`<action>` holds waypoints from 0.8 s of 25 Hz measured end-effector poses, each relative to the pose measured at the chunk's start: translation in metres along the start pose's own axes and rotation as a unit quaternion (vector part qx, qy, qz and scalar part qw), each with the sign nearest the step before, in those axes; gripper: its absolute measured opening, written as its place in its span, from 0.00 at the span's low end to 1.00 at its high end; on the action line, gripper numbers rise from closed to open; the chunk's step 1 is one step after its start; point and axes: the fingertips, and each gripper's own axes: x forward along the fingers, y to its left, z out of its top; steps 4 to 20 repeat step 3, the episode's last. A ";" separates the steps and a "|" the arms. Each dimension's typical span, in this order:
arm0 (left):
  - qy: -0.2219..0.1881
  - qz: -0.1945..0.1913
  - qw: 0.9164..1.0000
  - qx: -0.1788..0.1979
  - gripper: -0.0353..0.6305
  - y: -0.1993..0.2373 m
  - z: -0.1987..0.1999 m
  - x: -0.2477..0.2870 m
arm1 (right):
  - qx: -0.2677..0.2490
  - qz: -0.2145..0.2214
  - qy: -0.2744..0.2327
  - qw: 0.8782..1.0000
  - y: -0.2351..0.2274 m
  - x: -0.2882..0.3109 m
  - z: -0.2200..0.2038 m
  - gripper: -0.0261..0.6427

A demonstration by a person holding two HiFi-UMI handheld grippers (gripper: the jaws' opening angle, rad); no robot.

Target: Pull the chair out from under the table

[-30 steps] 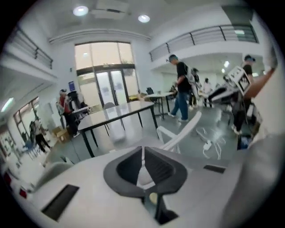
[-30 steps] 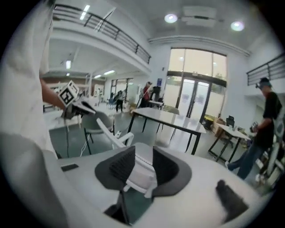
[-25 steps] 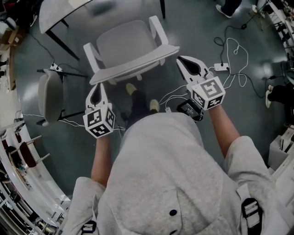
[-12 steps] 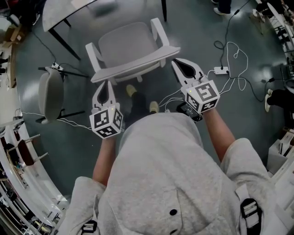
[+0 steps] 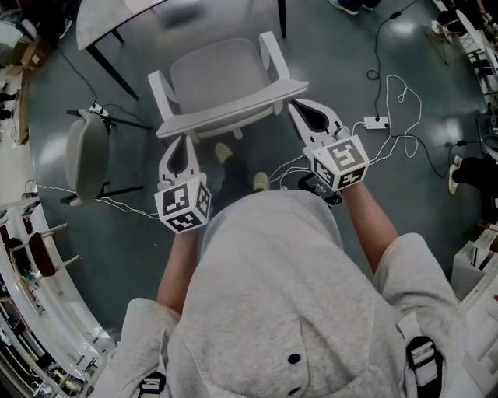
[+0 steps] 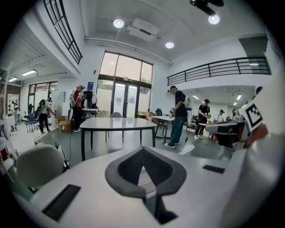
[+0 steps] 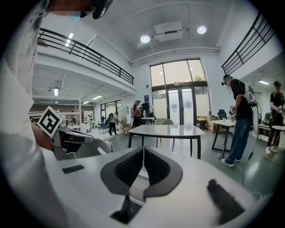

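Two grippers up at the chair and both closed. The left gripper (image 5: 187, 143) has its jaws tip to tip, and its own view shows the dark pads meeting at a point with nothing pinched between them. Same on the other side: the right gripper (image 5: 299, 109) has its jaws together, only a thin seam showing between the pads.

The chair (image 5: 222, 76) is white, with arms, and stands on the dark floor (image 5: 350, 47) right in front of the person. Its seat faces away, toward the table (image 5: 105, 23) at the top left of the head view. The seat sits clear of the tabletop, out in the open.

The backrest rail (image 5: 233, 111) runs across between the two grippers. The left tips are just under its left end and the right tips are at its right end. I can't say whether they are touching or a hair short.

The person's shoes (image 5: 223, 151) are planted just behind the chair. Off to the left is a grey chair (image 5: 84, 159) on a dark stand. To the right, white cables (image 5: 393, 85) loop over the floor from a power strip (image 5: 375, 121). Both gripper views look level across the hall, with the table ahead and people standing further back.
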 end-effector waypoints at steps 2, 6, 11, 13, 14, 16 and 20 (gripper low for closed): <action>0.004 -0.003 1.000 0.000 0.08 0.000 0.000 0.002 | -0.001 0.002 0.000 1.000 0.001 0.002 0.001 0.08; 0.007 -0.004 1.000 -0.001 0.08 0.001 -0.001 0.003 | -0.002 0.002 -0.001 1.000 0.001 0.004 0.001 0.08; 0.007 -0.004 1.000 -0.001 0.08 0.001 -0.001 0.003 | -0.002 0.002 -0.001 1.000 0.001 0.004 0.001 0.08; 0.007 -0.004 1.000 -0.001 0.08 0.001 -0.001 0.003 | -0.002 0.002 -0.001 1.000 0.001 0.004 0.001 0.08; 0.007 -0.004 1.000 -0.001 0.08 0.001 -0.001 0.003 | -0.002 0.002 -0.001 1.000 0.001 0.004 0.001 0.08; 0.007 -0.004 1.000 -0.001 0.08 0.001 -0.001 0.003 | -0.002 0.002 -0.001 1.000 0.001 0.004 0.001 0.08; 0.007 -0.004 1.000 -0.001 0.08 0.001 -0.001 0.003 | -0.002 0.002 -0.001 1.000 0.001 0.004 0.001 0.08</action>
